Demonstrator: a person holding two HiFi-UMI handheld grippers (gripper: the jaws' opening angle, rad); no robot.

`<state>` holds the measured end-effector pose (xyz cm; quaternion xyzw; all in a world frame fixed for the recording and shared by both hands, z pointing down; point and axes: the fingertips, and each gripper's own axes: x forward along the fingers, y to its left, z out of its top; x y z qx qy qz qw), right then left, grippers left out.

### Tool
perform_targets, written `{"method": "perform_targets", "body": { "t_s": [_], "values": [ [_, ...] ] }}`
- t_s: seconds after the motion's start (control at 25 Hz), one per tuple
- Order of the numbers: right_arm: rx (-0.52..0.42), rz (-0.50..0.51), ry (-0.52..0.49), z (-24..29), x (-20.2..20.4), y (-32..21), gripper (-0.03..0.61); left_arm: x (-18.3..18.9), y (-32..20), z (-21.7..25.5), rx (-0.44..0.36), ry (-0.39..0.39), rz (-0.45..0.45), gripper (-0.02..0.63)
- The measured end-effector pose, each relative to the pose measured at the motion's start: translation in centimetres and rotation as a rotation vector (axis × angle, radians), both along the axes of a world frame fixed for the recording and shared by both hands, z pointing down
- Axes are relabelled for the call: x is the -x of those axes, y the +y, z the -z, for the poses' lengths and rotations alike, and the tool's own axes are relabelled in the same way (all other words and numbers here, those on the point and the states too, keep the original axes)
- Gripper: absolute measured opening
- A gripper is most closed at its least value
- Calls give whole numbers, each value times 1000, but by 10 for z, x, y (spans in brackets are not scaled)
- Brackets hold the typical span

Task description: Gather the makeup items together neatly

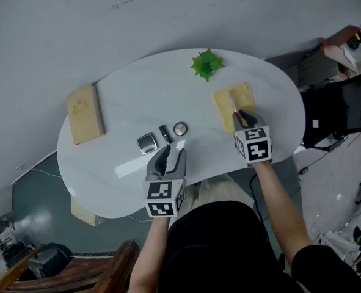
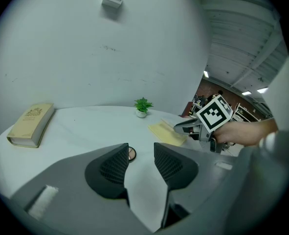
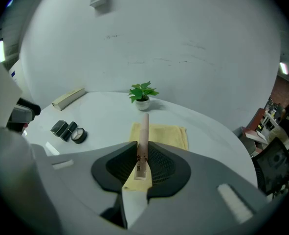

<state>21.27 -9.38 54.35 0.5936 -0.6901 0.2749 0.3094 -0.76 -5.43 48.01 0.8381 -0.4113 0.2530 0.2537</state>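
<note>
Step in hand, by the look of it: carrying the slim pink tube (image 3: 143, 141) over to the other makeup. Grasps it by the lower end between the jaws of the right gripper (image 3: 142, 155), most of its length poking forward past the tips, above the yellow cloth (image 3: 169, 132) at centre frame. Lift clear of the cloth, travel toward left of centre in the head view, set down just beside the round compact (image 1: 180, 129), in line with the black lipstick (image 1: 165, 133) and square compact (image 1: 146, 143). Avoid tilting, given so low a grip. Leaves the left gripper (image 2: 140, 161) released and empty over the worktop (image 1: 131, 96), with the round compact just beyond its jaws.
</note>
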Motion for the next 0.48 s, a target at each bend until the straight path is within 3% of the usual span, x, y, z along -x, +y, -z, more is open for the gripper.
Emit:
{"method": "perform_targets", "body": {
  "t_s": [0.48],
  "values": [
    [-8, 25, -21, 10, 77, 4, 74, 32, -17, -2, -8, 29, -80, 158]
  ]
}}
